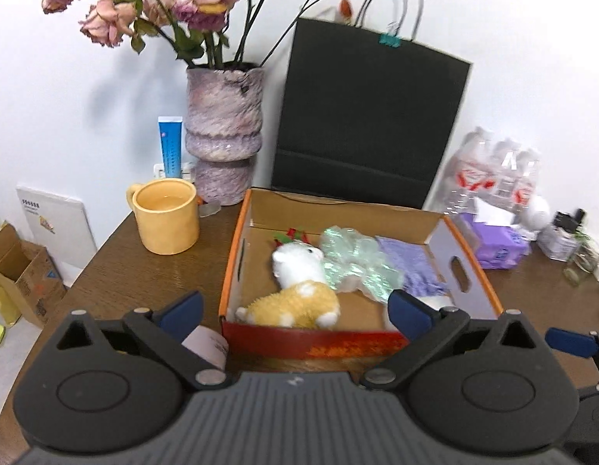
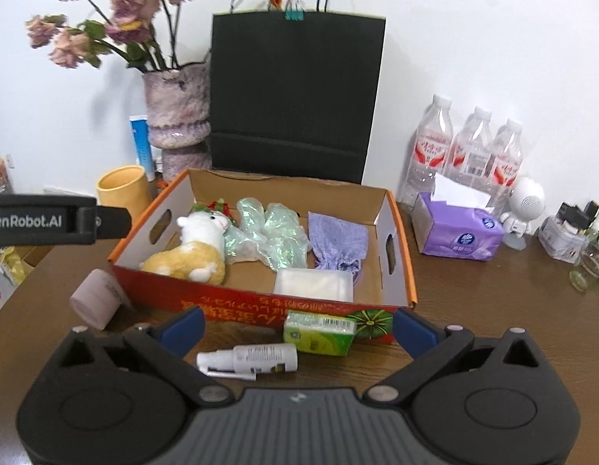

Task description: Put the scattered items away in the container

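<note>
The right gripper (image 2: 297, 327) has its jaws spread wide and empty, low over the wooden table (image 2: 473, 290). Between its blue fingertips (image 2: 183, 327) lie a white spray bottle (image 2: 248, 360) on its side and a green tissue pack (image 2: 318, 332), the pack touching the front wall of the cardboard box (image 2: 260, 306). A pink roll (image 2: 95, 302) rests by the box's front left corner. The left gripper (image 1: 295, 310) is likewise agape (nothing held), facing the box, where an alpaca plush (image 1: 299, 290), bubble wrap (image 1: 353, 263) and a purple pouch (image 1: 411, 267) sit.
</note>
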